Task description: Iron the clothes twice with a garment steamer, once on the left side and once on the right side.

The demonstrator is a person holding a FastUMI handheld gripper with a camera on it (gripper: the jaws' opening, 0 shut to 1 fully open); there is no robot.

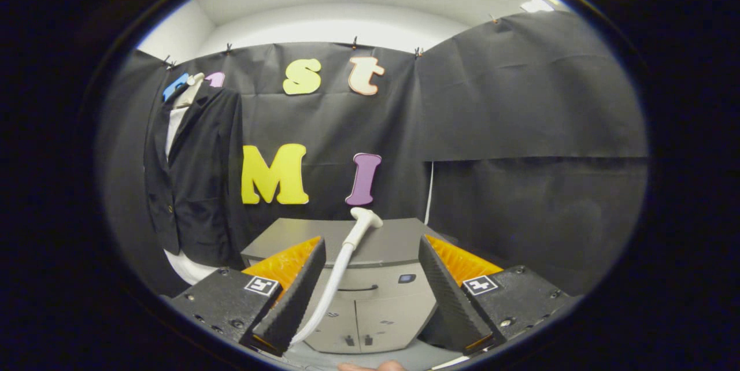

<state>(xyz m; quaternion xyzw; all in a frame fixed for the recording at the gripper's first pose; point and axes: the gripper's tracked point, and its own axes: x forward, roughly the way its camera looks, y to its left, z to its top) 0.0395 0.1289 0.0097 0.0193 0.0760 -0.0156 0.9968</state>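
Ribbed pads flanked a wide gap; the gripper (pixel 370 296) gaped, holding nothing; just ahead, between the fingers, the steamer head (pixel 365 219) stood upright on its grey base (pixel 381 296), handle offered for grasping; at ten o'clock the dark jacket (pixel 193 186) hung waiting, unsteamed I'd judge.

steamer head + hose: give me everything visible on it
The steamer head is white, plastic-looking and T-shaped, resting on top of the grey cabinet. Its white hose curves down the cabinet front, passing by the gripper's left finger. The gripper is open, fingers spread apart, gripping nothing. The head's steam face cannot be seen.
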